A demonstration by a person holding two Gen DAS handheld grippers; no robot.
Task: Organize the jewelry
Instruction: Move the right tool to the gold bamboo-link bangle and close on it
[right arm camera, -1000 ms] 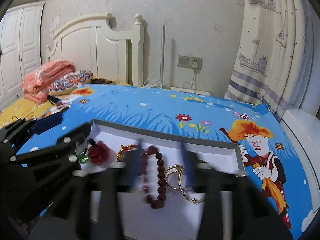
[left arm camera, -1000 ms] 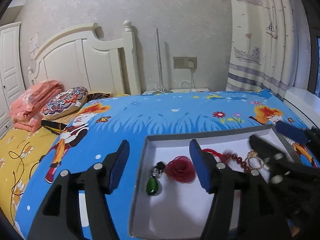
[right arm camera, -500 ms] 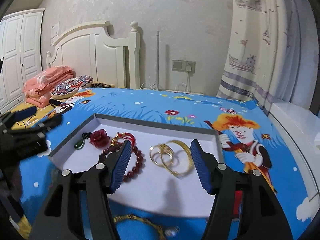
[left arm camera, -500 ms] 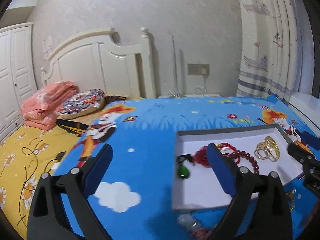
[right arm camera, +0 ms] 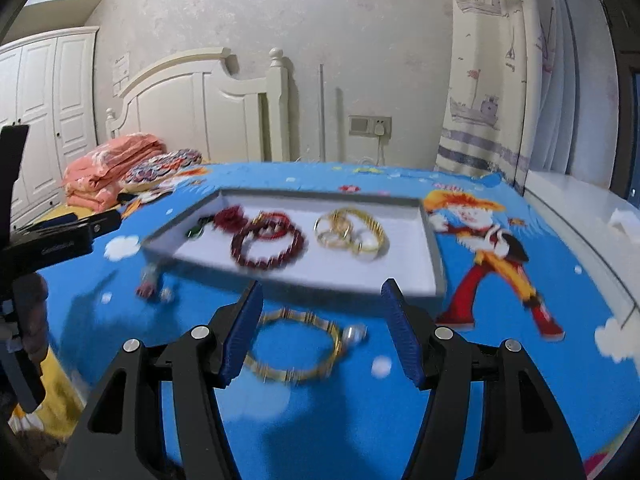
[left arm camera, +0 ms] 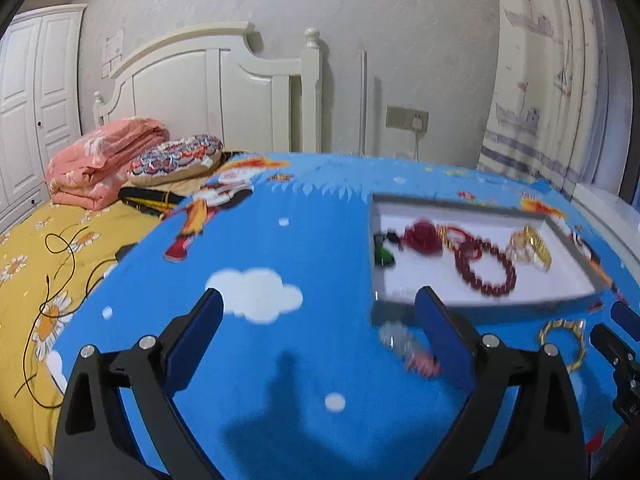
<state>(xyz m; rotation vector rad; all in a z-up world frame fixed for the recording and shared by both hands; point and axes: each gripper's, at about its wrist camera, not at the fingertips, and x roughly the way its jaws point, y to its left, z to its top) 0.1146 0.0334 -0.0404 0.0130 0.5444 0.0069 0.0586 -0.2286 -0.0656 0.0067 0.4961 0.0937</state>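
My left tool [left arm camera: 318, 332] stands released, its jaws spread wide with nothing between the pads. The jaws have just been opening; the gap between them shows only the blue bedspread [left arm camera: 280, 264]. A small silver-and-pink trinket [left arm camera: 408, 346] lies on the bedspread just inside my left tool's right finger [left arm camera: 440, 332]; the blur prevents me from telling whether the finger touches it.

My right tool [right arm camera: 322, 330] is also released, jaws at a moderate spread, pads pressing on nothing. A gold link bracelet [right arm camera: 296, 346] lies flat on the bedspread between and just beyond its fingers. Its left edge sits close against the left finger [right arm camera: 242, 332]; contact cannot be confirmed.

Landmark: the white tray [right arm camera: 434, 256], resting on the bedspread.
- Inside the tray, left end: a green pendant [right arm camera: 195, 233] and a red rose piece [right arm camera: 230, 216].
- Inside the tray, centre: a dark red bead bracelet [right arm camera: 267, 244].
- Inside the tray, right of centre: a cluster of gold bangles [right arm camera: 350, 232].
- Outside the tray, just in front of its near wall: the gold link bracelet and, off the near left corner, the trinket.

In the left wrist view, the tip of my right tool appears in front of the tray's near right corner, beside the gold link bracelet.
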